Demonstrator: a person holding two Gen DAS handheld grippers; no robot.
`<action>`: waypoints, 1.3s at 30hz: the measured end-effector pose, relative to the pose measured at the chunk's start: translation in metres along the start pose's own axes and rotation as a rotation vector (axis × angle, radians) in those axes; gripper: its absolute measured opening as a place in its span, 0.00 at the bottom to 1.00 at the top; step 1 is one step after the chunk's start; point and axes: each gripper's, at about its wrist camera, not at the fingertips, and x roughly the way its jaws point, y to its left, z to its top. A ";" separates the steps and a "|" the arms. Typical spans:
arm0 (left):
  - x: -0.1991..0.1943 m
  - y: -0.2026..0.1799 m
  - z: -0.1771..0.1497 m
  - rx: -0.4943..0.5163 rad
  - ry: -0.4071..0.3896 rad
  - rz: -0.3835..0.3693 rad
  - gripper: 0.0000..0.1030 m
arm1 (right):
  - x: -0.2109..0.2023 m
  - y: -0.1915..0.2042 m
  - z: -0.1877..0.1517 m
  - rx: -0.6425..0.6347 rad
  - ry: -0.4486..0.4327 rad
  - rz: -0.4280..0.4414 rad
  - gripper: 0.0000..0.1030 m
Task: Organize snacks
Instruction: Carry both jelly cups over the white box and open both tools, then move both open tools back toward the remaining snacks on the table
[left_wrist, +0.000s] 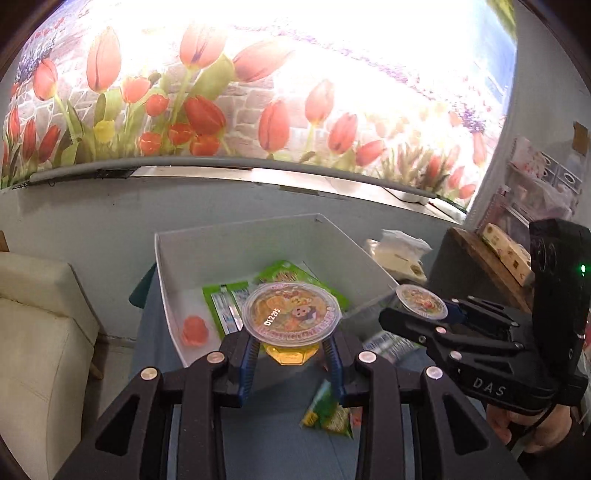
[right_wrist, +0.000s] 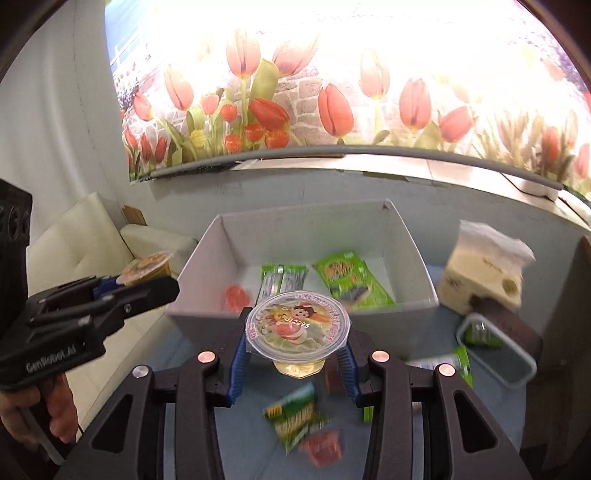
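1. The left gripper (left_wrist: 291, 349) was clamped on a clear plastic jelly cup (left_wrist: 291, 312); its ribbed blue pads pinched the faceted amber body under a round foil lid printed with a cartoon.
2. The right gripper (right_wrist: 297, 360) was likewise clamped on a second jelly cup (right_wrist: 297, 325), with the same wide flat lid and a pale yellow faceted body.
3. Just beyond both sets of tongs stood a white box (right_wrist: 417, 240), rectangular and matte-walled.
4. Inside the box lay glossy green snack packets (right_wrist: 351, 282) and a small pink jelly (right_wrist: 236, 297).
5. Below the right tongs, on the blue tablecloth (right_wrist: 240, 435), a crinkled green packet (right_wrist: 295, 417) lay blurred.
6. To the right of the right tongs sat a soft cream tissue pack (right_wrist: 487, 269) and a rounded-corner lidded container (right_wrist: 498, 354).
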 end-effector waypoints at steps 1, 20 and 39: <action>0.006 0.005 0.006 -0.003 0.006 -0.003 0.35 | 0.011 -0.002 0.011 -0.001 0.010 -0.009 0.44; 0.081 0.048 0.012 -0.028 0.108 0.093 1.00 | 0.082 -0.065 0.056 0.151 0.047 -0.049 0.98; -0.029 0.006 -0.088 -0.042 0.053 0.020 1.00 | -0.042 -0.047 -0.105 0.037 -0.029 -0.044 0.98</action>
